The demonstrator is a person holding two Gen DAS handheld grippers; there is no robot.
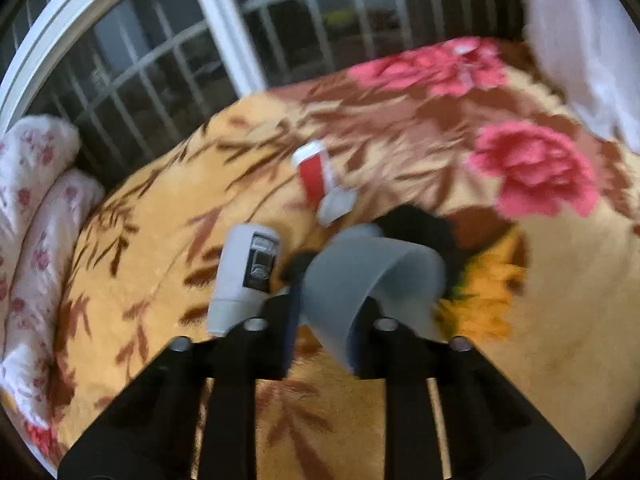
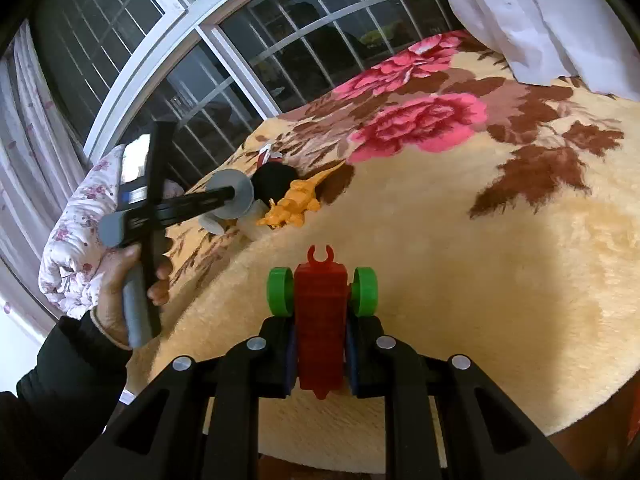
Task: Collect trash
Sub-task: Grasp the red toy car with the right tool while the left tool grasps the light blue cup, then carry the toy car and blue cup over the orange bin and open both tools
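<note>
Plush yellow blanket (image 2: 460,260), printed with pink roses and brown leaves, covered the bed under both my tongs. My right tongs (image 2: 320,356) were closed on a ribbed red plastic toy (image 2: 320,320) with two green wheels, its forked tip pointing away from me. My left tongs (image 1: 324,320) were clamped on a curled strip of grey plastic (image 1: 360,276), smooth and bent into a loop. Just left of those tongs lay a grey tube-shaped device (image 1: 244,276); ahead of them sat a red and white cup (image 1: 314,172) on its side, a crumpled white scrap (image 1: 338,206) touching it, and something black (image 1: 416,232) I could not make out through the blur. An orange toy dinosaur (image 2: 294,204) lay beyond my right tongs, beside the left ones. Barred windows (image 2: 280,52) and a flowered quilt (image 2: 76,240) stood past the bed's far edge.
</note>
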